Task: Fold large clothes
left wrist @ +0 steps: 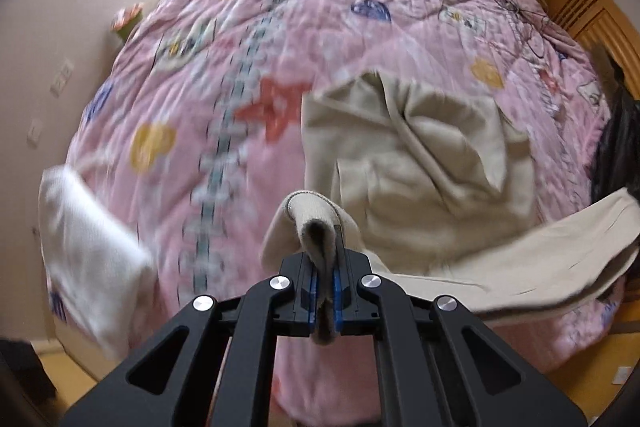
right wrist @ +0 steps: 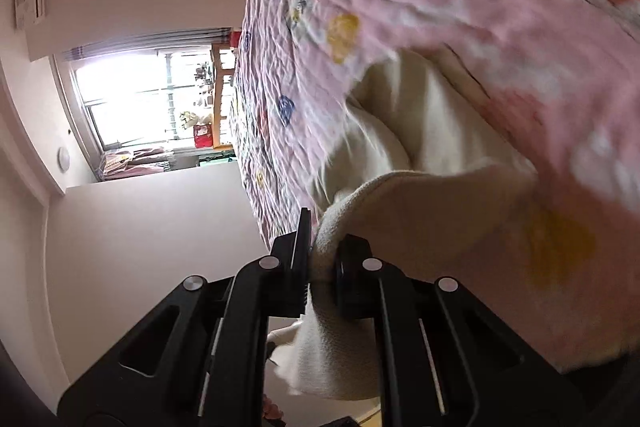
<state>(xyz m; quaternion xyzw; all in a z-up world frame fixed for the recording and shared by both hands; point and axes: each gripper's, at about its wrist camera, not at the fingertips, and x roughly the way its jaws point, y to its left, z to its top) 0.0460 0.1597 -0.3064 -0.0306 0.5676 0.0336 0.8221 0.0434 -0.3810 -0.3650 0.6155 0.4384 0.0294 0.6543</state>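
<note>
My left gripper is pinched tight on a folded edge of the beige garment. It lies crumpled on the pink bedspread, one long strip trailing rightward. My right gripper clamps a cream fabric edge; its long axis is unclear.

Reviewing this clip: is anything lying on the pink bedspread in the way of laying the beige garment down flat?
Nothing visible blocks it. Both the left gripper and right gripper are clamped on the beige garment. The pink bedspread beyond it looks bare; a white cloth sits off at its left edge.
</note>
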